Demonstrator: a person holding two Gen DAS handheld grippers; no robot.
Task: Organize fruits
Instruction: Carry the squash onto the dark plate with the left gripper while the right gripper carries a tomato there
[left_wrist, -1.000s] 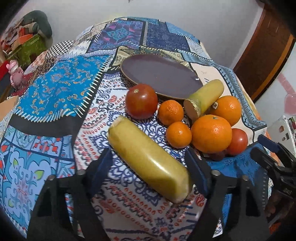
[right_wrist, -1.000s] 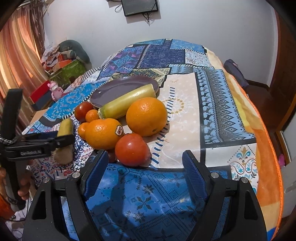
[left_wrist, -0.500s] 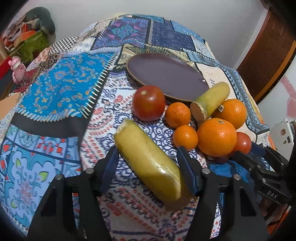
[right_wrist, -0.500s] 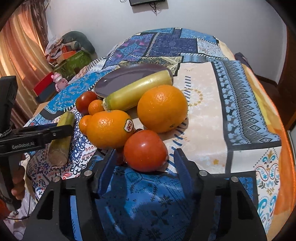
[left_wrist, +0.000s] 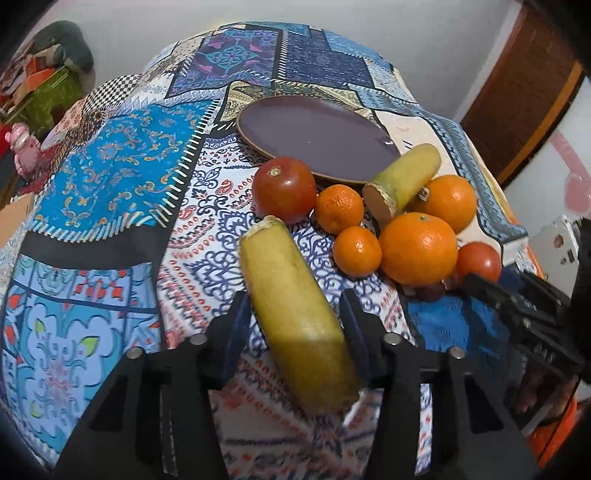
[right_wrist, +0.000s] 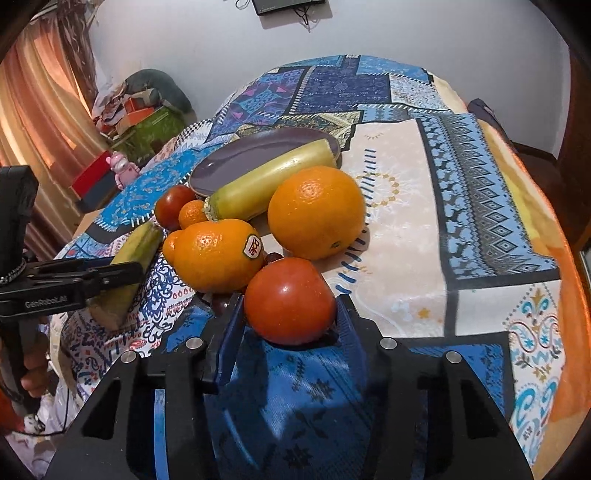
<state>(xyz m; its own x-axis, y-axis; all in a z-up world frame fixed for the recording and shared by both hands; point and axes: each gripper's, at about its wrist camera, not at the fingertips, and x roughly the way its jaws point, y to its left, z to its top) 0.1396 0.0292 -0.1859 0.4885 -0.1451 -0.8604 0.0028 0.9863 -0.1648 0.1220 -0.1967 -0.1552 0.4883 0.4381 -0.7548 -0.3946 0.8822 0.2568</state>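
Note:
A brown plate (left_wrist: 317, 140) lies on the patterned cloth, with nothing on it. In front of it sit a tomato (left_wrist: 283, 190), two small mandarins (left_wrist: 339, 208), two big oranges (left_wrist: 418, 248) and a yellow-green stalk piece (left_wrist: 402, 180). My left gripper (left_wrist: 295, 321) has its pads against a second yellow-green stalk piece (left_wrist: 295, 310). My right gripper (right_wrist: 290, 319) has closed on a red tomato (right_wrist: 290, 301) at the near end of the pile. The stickered orange (right_wrist: 214, 254) lies just left of that tomato.
The table's right edge drops off past an orange border (right_wrist: 569, 280). Boxes and a pink toy (right_wrist: 120, 168) sit beyond the table's left side. The left gripper's body (right_wrist: 66, 286) shows at the left of the right wrist view.
Both grippers moved forward and narrowed. The left one closed on the near stalk piece, the right one on the near tomato.

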